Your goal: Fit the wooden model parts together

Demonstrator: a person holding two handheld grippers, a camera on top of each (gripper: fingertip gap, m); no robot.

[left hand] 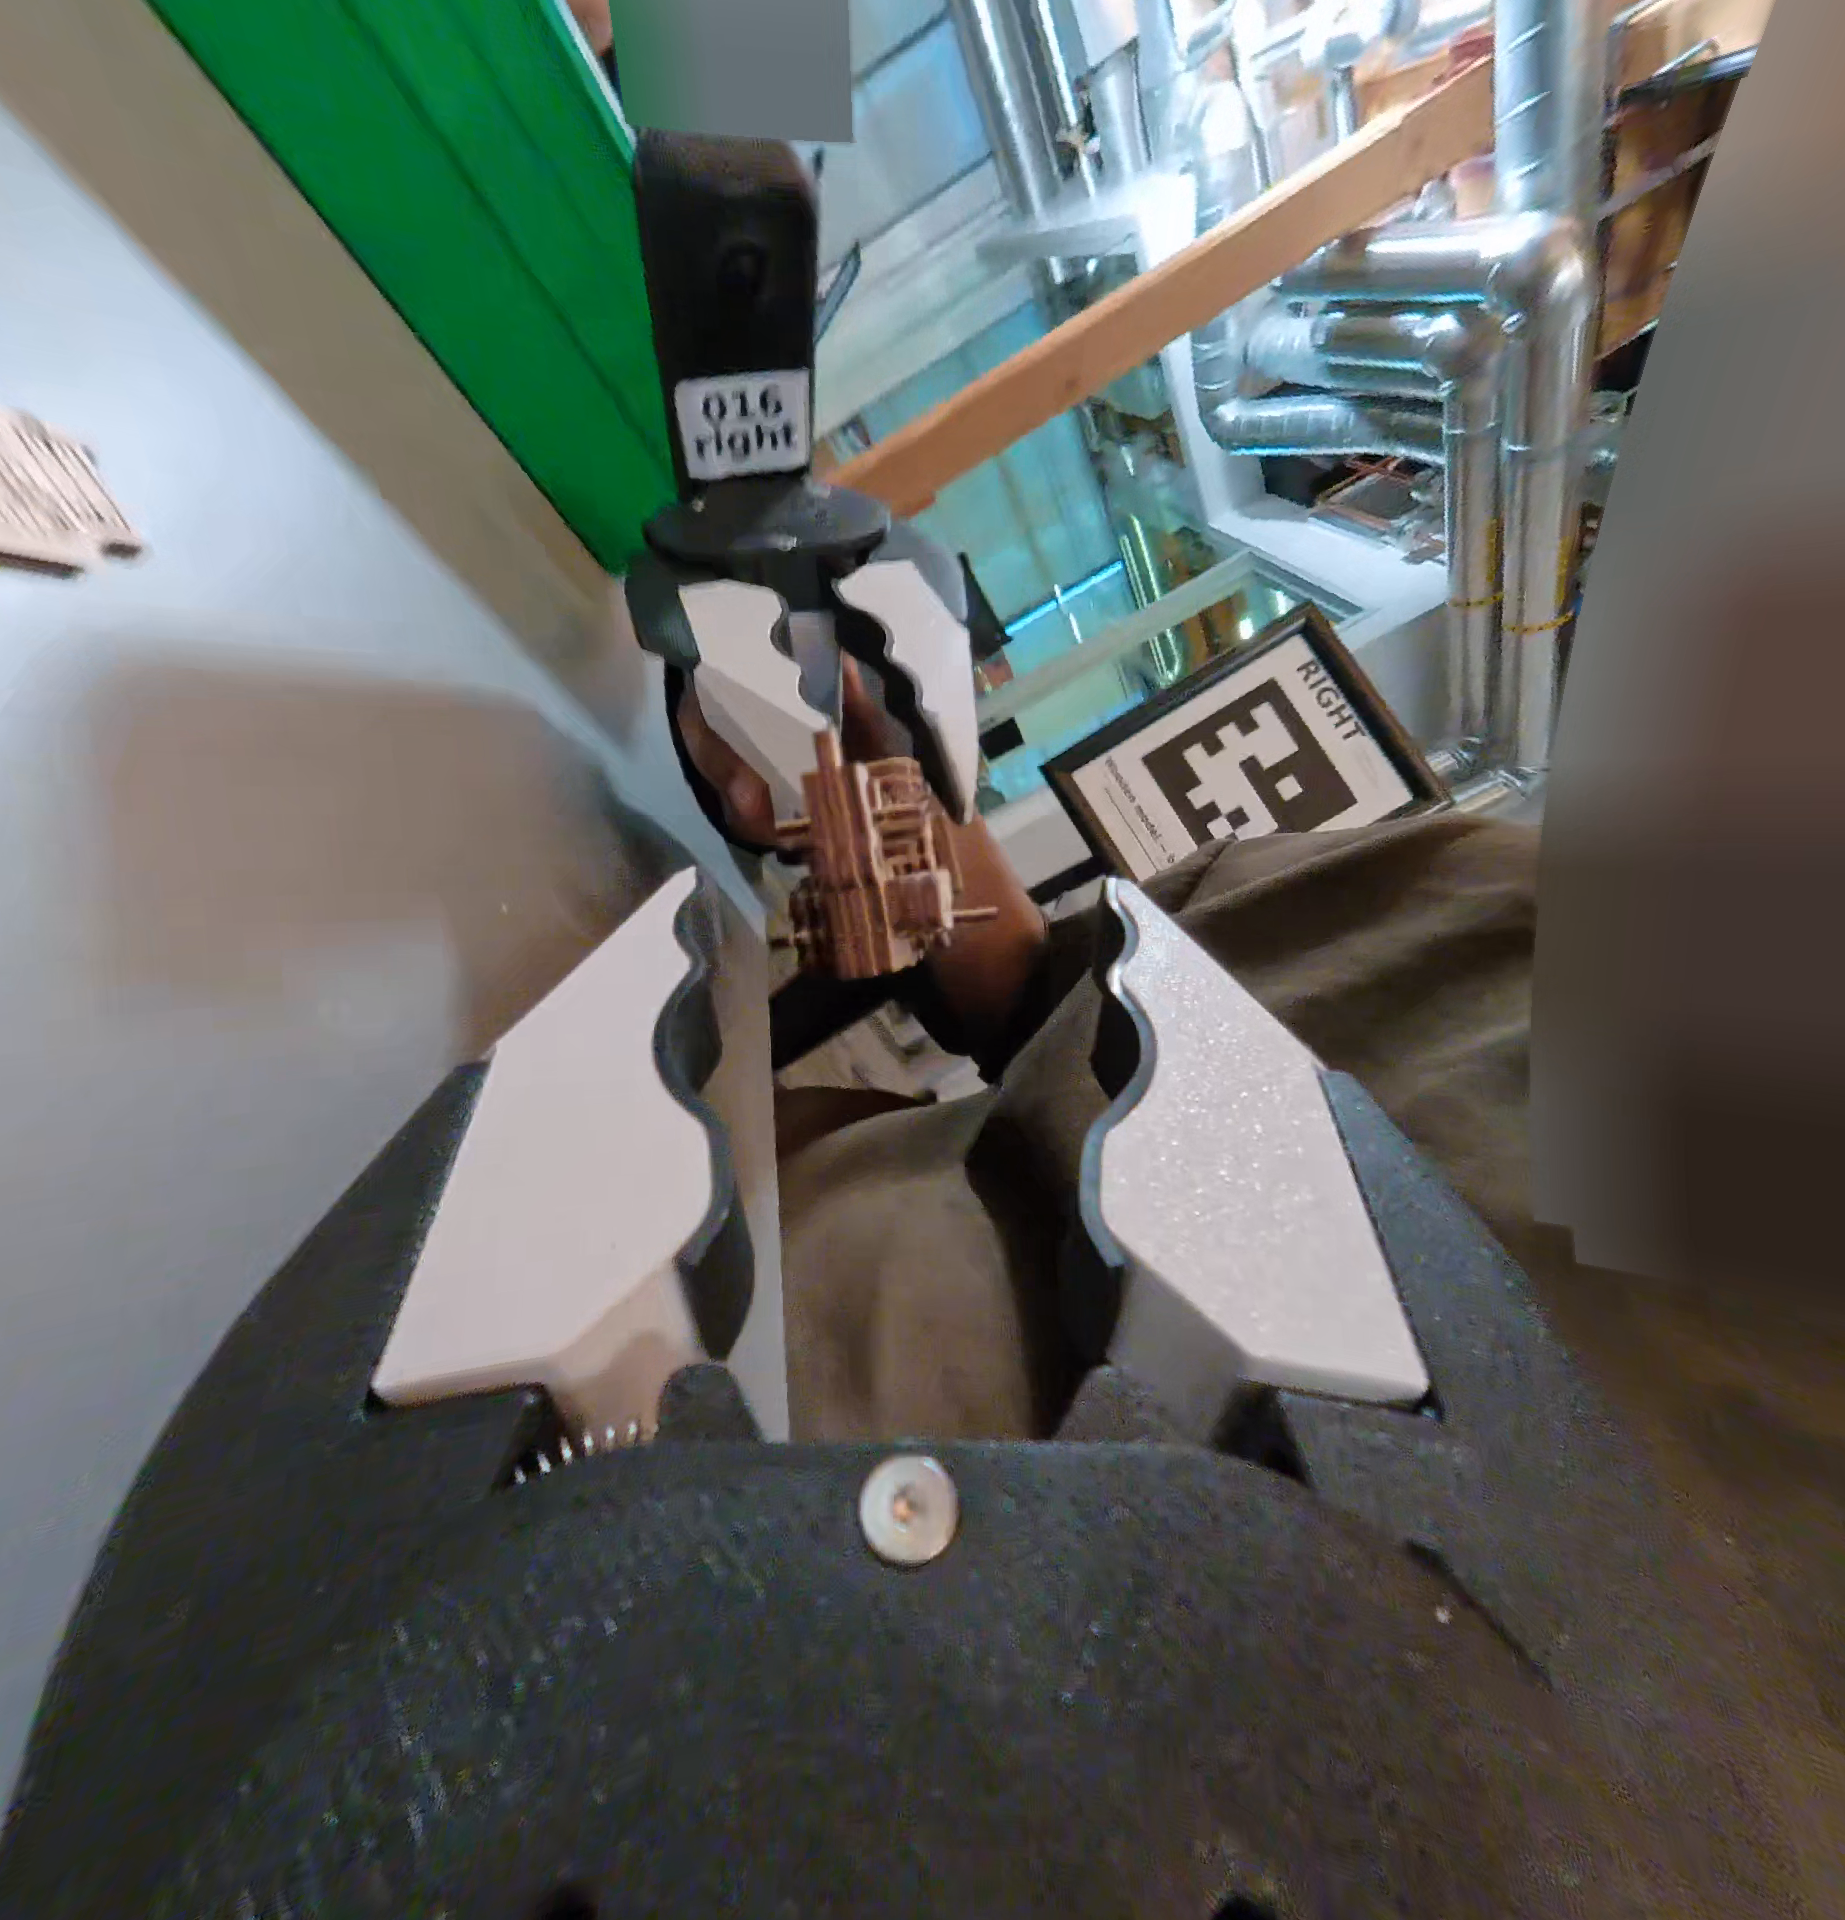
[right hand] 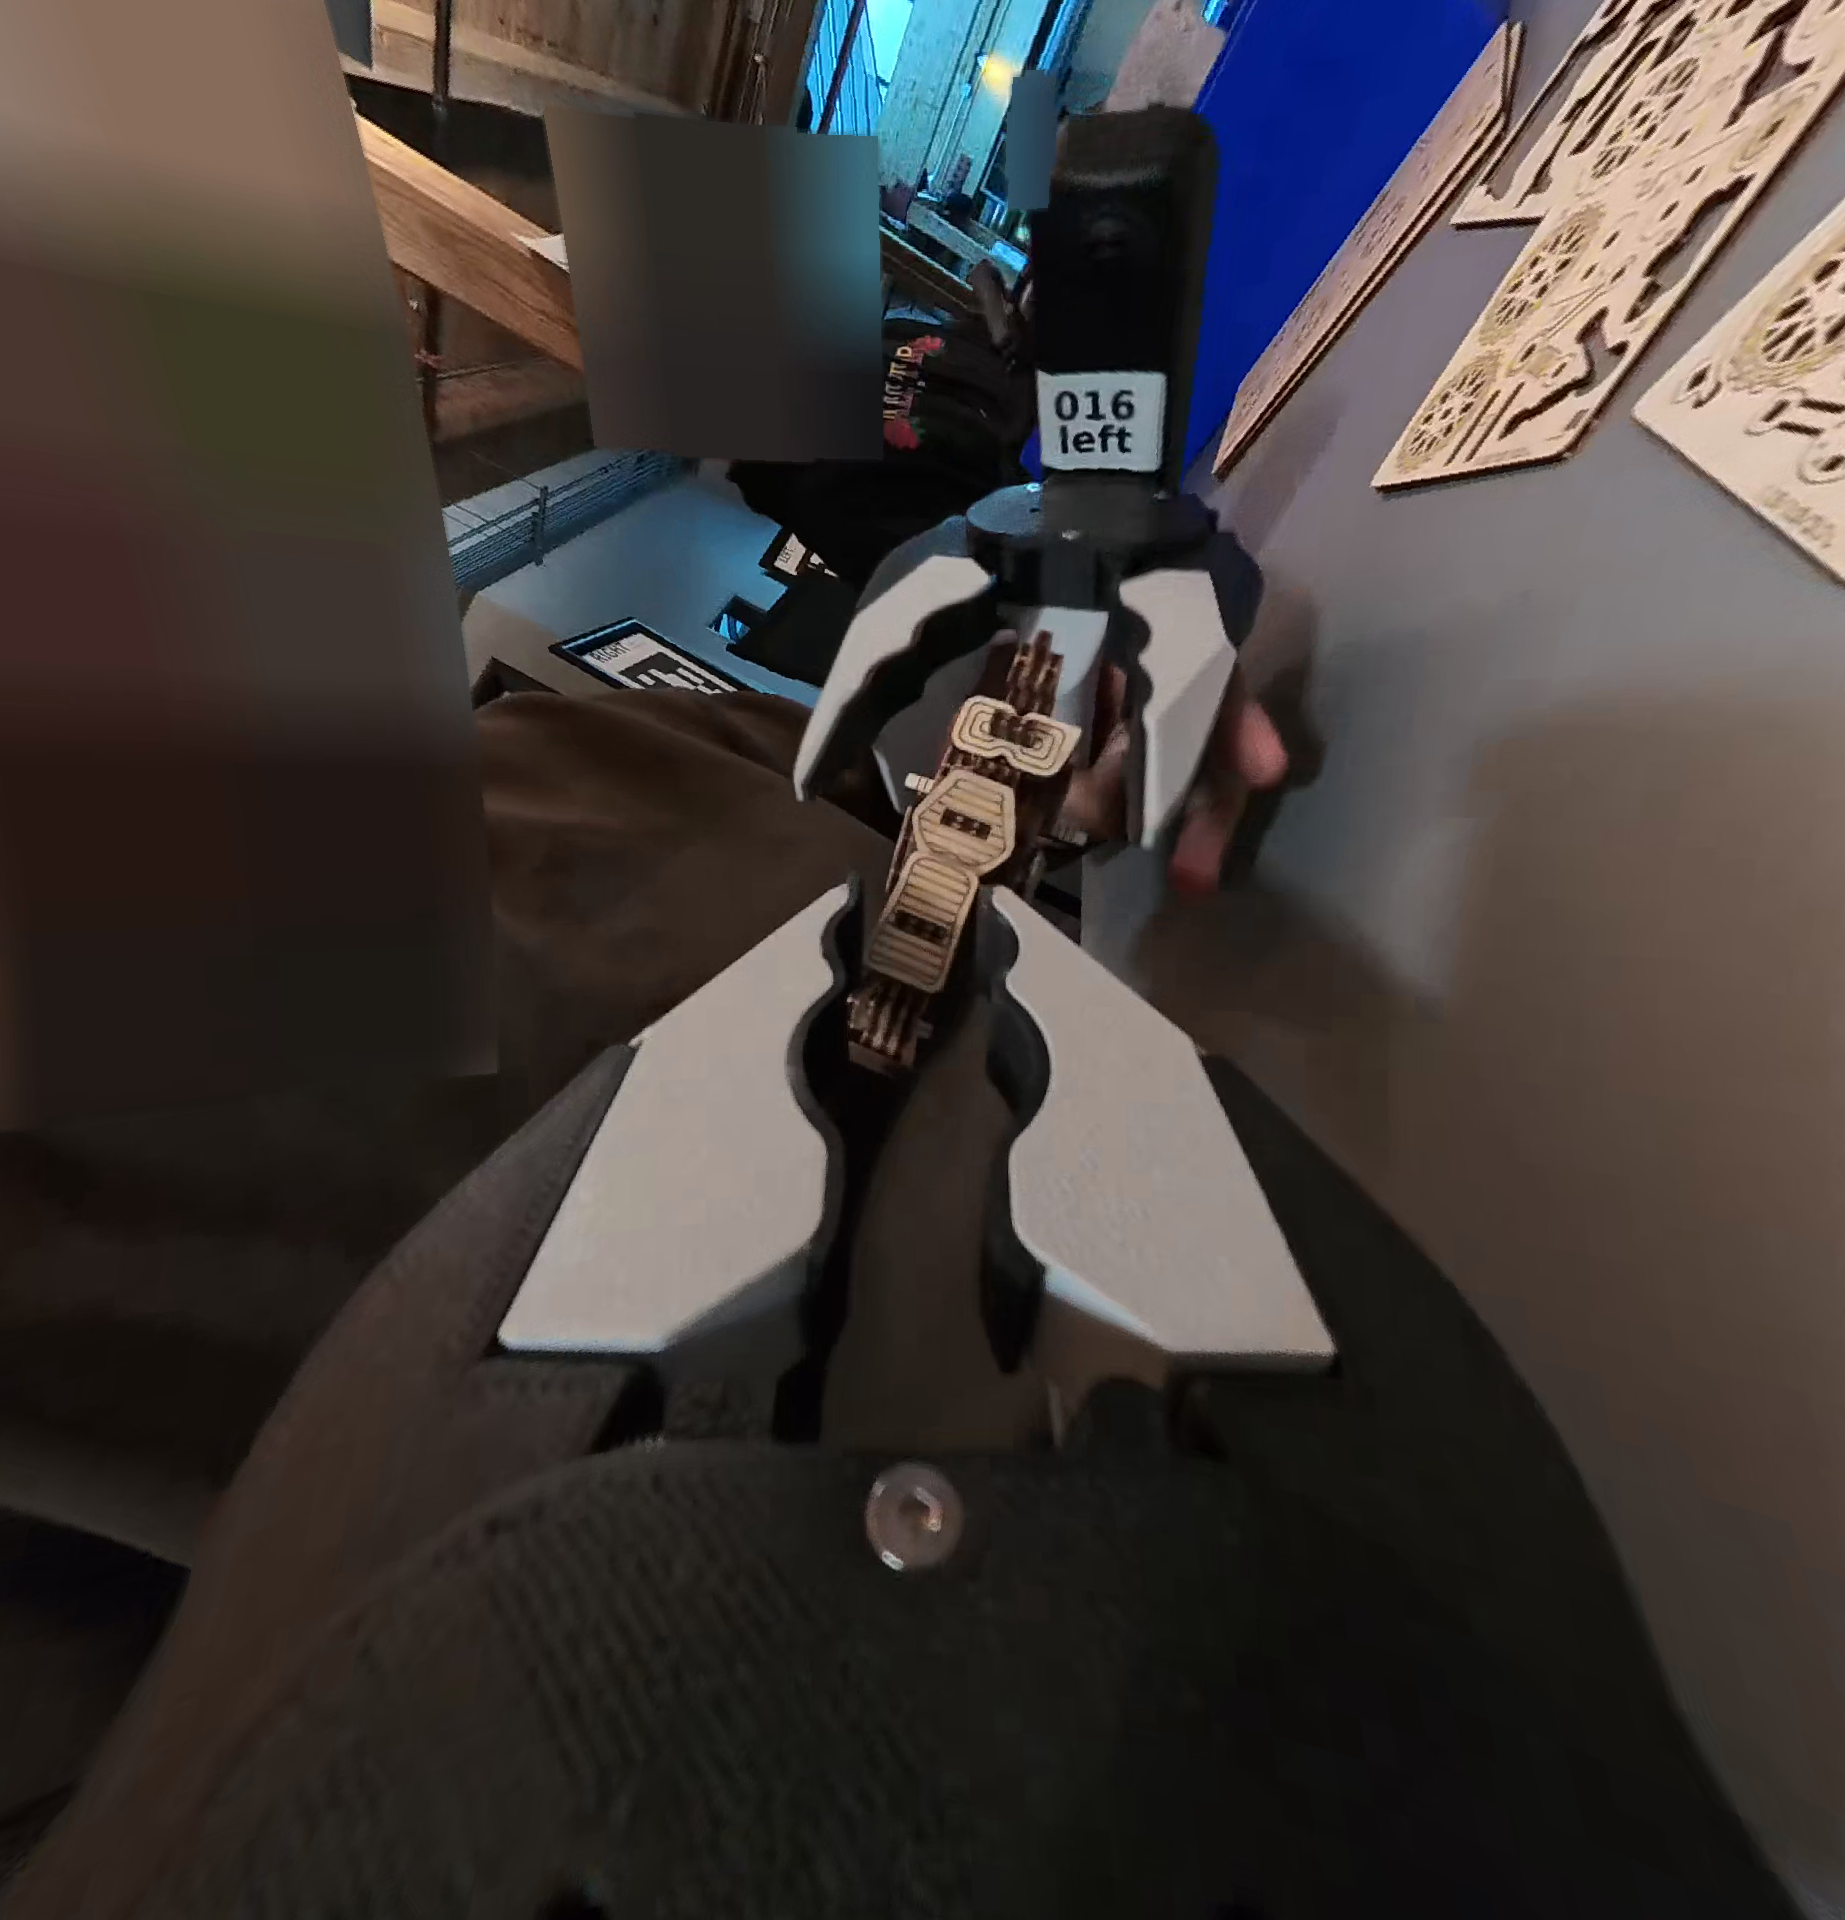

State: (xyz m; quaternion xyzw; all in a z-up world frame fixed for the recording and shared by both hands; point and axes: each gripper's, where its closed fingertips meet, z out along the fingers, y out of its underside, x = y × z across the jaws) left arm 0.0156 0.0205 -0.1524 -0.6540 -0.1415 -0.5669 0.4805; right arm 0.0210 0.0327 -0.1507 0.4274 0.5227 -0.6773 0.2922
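Observation:
A small wooden model (right hand: 944, 831), dark brown stacked pieces topped with pale patterned plates, is held in the air. My right gripper (right hand: 923, 909) is shut on its near end. In the left wrist view the same model (left hand: 866, 883) hangs from the right gripper (left hand: 876, 805), which points down at it. My left gripper (left hand: 902, 894) is open and empty, its fingers spread wide with the model just beyond the tips. In the right wrist view the left gripper (right hand: 985, 810) faces me, its open fingers flanking the model's far end without closing on it.
Pale laser-cut wooden sheets (right hand: 1624, 260) lie on the grey table (right hand: 1469, 675), one also in the left wrist view (left hand: 35, 488). A framed marker card (left hand: 1250, 748) stands behind. A person's olive garment (left hand: 1365, 987) and hand (right hand: 1235, 769) are close. A green board (left hand: 430, 208) leans nearby. The grippers are tip to tip, or close to it.

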